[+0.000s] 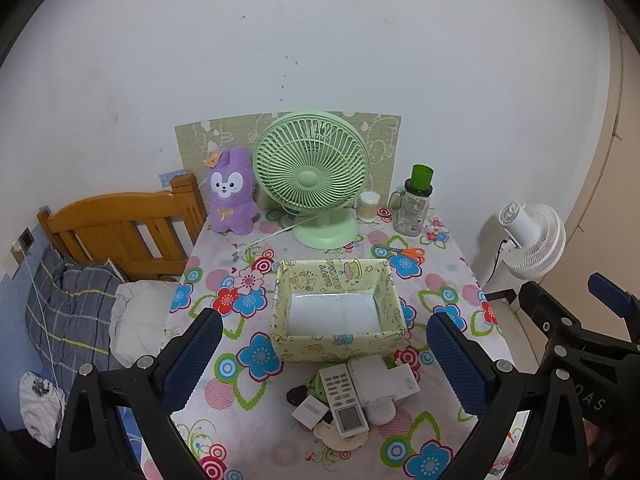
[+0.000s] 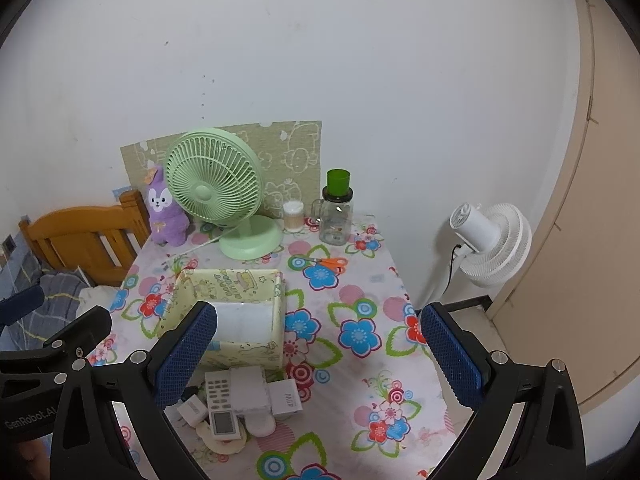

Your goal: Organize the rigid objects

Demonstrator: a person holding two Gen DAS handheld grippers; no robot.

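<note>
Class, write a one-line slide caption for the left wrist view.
Open left gripper above a pile with a remote, before an empty yellow box.

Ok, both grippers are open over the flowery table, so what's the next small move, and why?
Probably lower the left gripper onto the white remote control. It lies on top of the pile of small white gadgets, nearest those open fingers, and the yellow patterned box just behind looks empty.

A flower-print table [image 1: 440, 280] carries a yellow box [image 1: 340, 344], green fan [image 1: 312, 176], scissors [image 1: 406, 252] and remote [image 1: 344, 398].
</note>
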